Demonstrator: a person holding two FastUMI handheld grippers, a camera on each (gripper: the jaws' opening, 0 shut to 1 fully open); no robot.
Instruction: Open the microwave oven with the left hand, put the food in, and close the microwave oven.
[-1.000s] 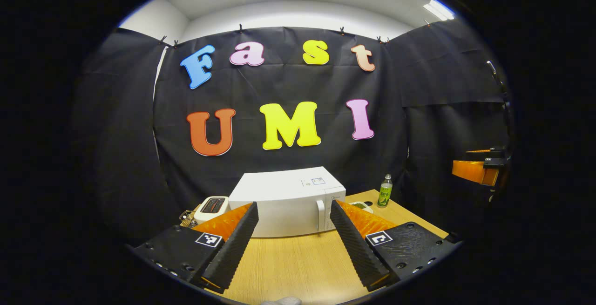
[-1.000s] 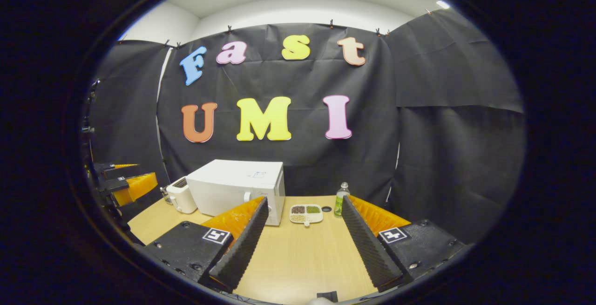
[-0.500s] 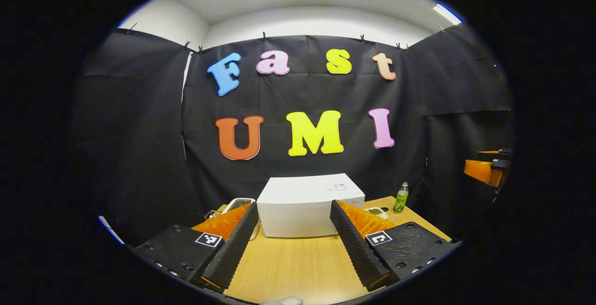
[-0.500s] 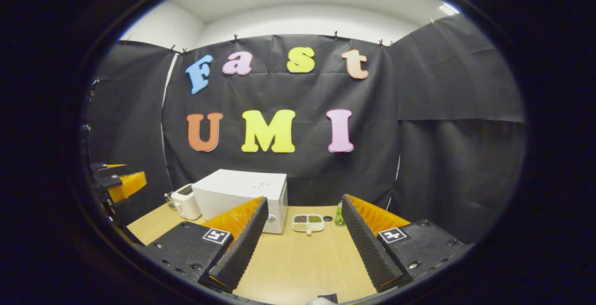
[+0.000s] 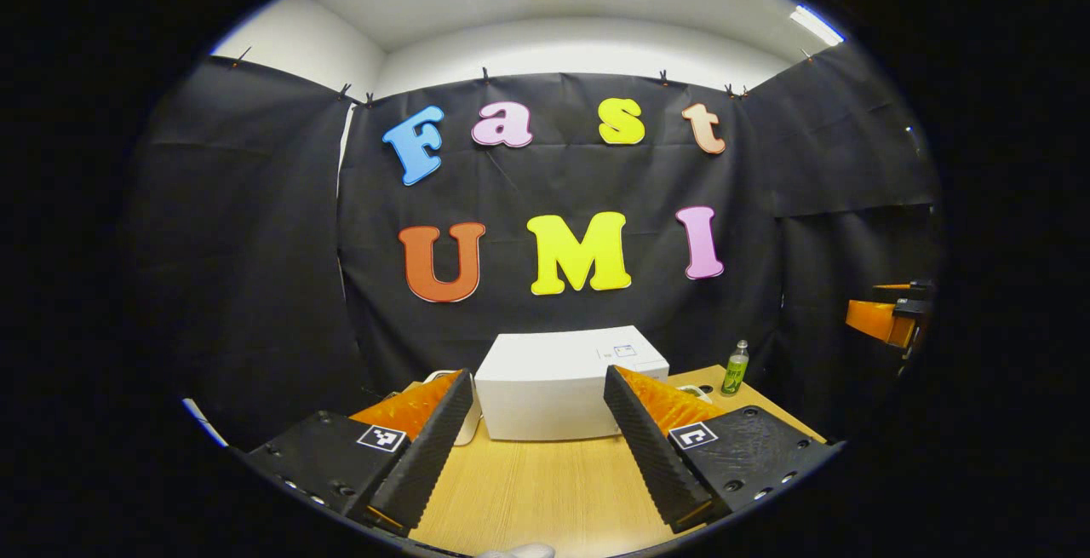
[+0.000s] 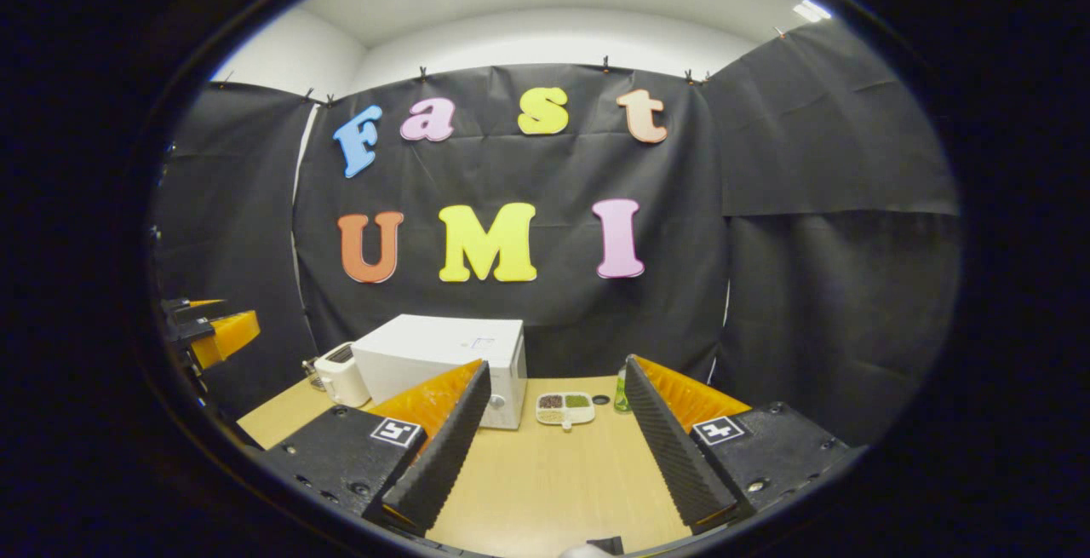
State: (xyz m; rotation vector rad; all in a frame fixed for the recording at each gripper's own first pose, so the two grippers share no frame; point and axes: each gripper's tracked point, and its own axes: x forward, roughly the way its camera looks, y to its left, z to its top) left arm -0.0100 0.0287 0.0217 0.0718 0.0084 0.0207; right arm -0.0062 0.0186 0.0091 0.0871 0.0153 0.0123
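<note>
A white microwave oven (image 5: pixel 558 383) stands shut at the far side of the wooden table (image 5: pixel 545 490); in the right gripper view the microwave oven (image 6: pixel 443 358) sits left of centre with its knobs facing right. A white divided food tray (image 6: pixel 565 408) lies on the table just right of it. My left gripper (image 5: pixel 536 447) hangs open over the near table, well short of the oven. My right gripper (image 6: pixel 553 447) is open too, with the tray far ahead between its fingers. The other gripper (image 5: pixel 881 319) shows at the right edge of the left gripper view.
A white toaster (image 6: pixel 341 375) stands left of the microwave. A green bottle (image 5: pixel 734 367) is at the table's back right, beside a small dark round thing (image 6: pixel 601 400). The left gripper (image 6: pixel 209 332) appears at the left edge of the right gripper view.
The left gripper view has swung left, so the microwave's front and handle are hidden and only its side shows. The right gripper view tilted slightly upward. Both grippers stayed open.
</note>
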